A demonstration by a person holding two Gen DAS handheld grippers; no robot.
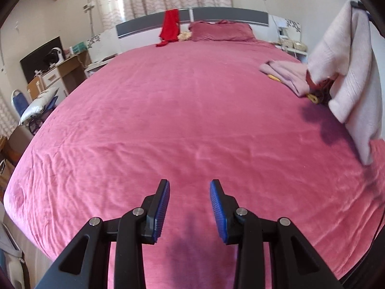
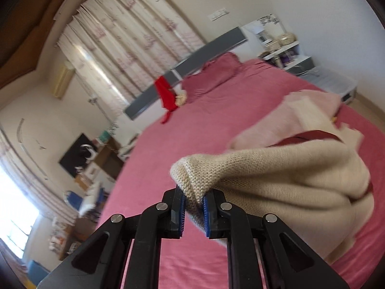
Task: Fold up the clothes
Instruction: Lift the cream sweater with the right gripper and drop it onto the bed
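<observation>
A cream knit sweater [image 2: 276, 175] hangs in the air over the pink bed [image 2: 192, 139], and my right gripper [image 2: 193, 200] is shut on a bunched fold of it. In the left wrist view the same sweater [image 1: 349, 72] dangles at the far right, its lower end just above the bed [image 1: 180, 108]. Behind it a pile of pale pink and other clothes [image 1: 286, 74] lies on the cover, and the right wrist view shows the pile's pink garment [image 2: 300, 115]. My left gripper [image 1: 190, 185] stands open above the near part of the bed, with nothing between its fingers.
A red garment [image 1: 169, 27] hangs over the grey headboard beside a pink pillow [image 1: 221, 31]. A desk and a chair with a cushion [image 1: 38, 106] stand to the bed's left. A white bedside table [image 1: 293, 45] is at the far right.
</observation>
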